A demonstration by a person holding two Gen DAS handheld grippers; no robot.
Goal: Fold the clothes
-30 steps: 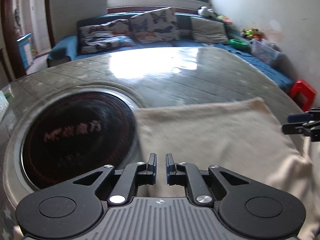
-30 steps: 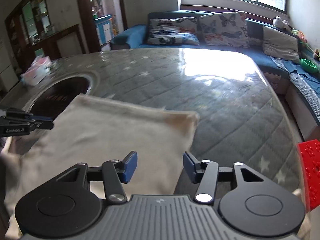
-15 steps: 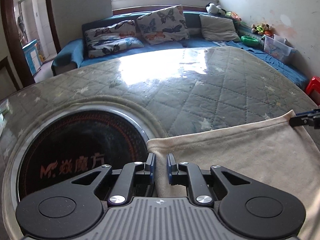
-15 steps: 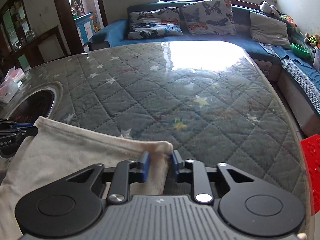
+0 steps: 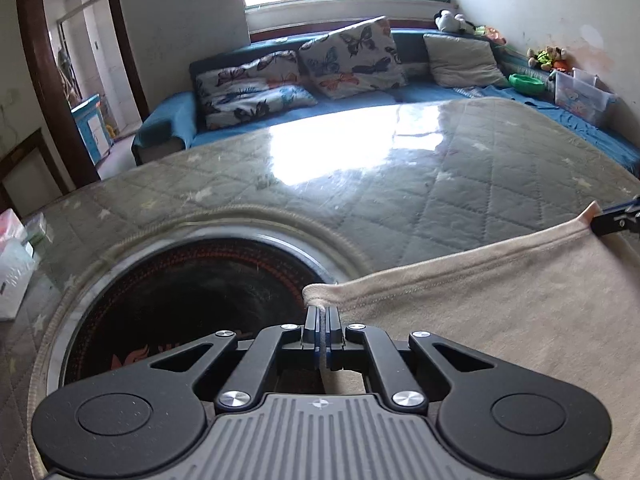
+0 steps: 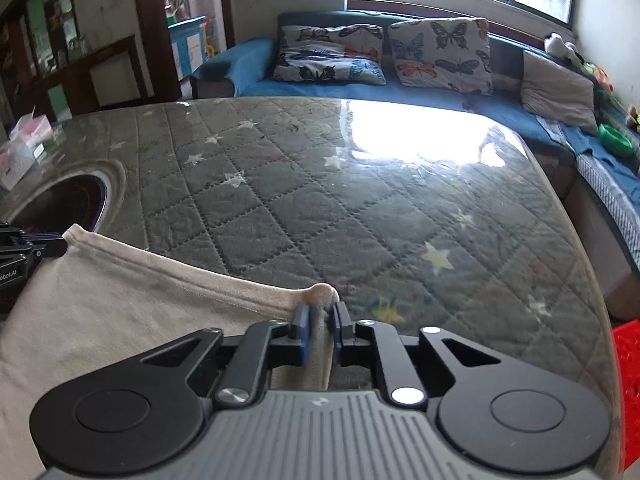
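Observation:
A beige garment [image 5: 500, 320] hangs stretched between my two grippers above the quilted table top [image 5: 360, 200]. My left gripper [image 5: 322, 314] is shut on the garment's left corner, its hem bunched at the fingertips. My right gripper [image 6: 320, 312] is shut on the garment's [image 6: 120, 308] right corner, cloth pinched between the blue pads. The right gripper's tip [image 5: 616, 218] shows at the right edge of the left wrist view, the left gripper's tip [image 6: 28, 240] at the left edge of the right wrist view. The garment's lower part is hidden below both grippers.
A round black burner [image 5: 192, 308] is set into the table below my left gripper. A tissue box [image 6: 24, 148] lies at the table's left edge. A blue sofa [image 6: 360, 88] with butterfly pillows lies behind. A red stool [image 6: 628, 384] stands to the right.
Both grippers have closed on the garment's top corners, the right from wide open, and drawn it back toward the near edge. The hem now stretches taut between them.

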